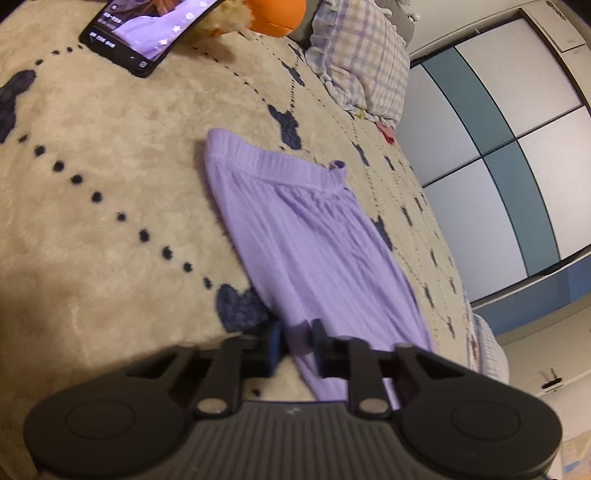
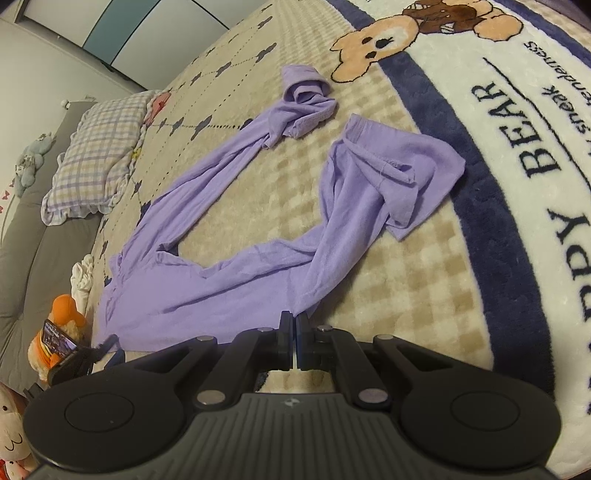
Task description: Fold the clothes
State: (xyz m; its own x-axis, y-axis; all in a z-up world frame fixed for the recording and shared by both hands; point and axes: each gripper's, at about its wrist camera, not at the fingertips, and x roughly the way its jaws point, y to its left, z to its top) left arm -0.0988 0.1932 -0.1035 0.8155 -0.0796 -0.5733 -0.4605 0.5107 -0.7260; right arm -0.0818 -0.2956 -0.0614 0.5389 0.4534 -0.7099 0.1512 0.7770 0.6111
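Light purple trousers [image 2: 229, 273] lie spread in a U shape on the bed blanket [image 2: 424, 280], both legs reaching away with crumpled ends. In the right wrist view my right gripper [image 2: 295, 325] has its jaws together at the near edge of the cloth, which draws to a point between the tips. In the left wrist view the trousers [image 1: 314, 243] run away from me to a ribbed band at the far end. My left gripper [image 1: 297, 341] stands nearly closed, with a fold of the purple cloth pinched between its pads.
A phone [image 1: 147, 33] with a lit screen leans on an orange plush toy [image 1: 277, 14] at the far side. A checked pillow [image 1: 365, 66] lies by the bed's edge, wardrobe doors [image 1: 498, 155] beyond. The bear-print blanket spreads to the right.
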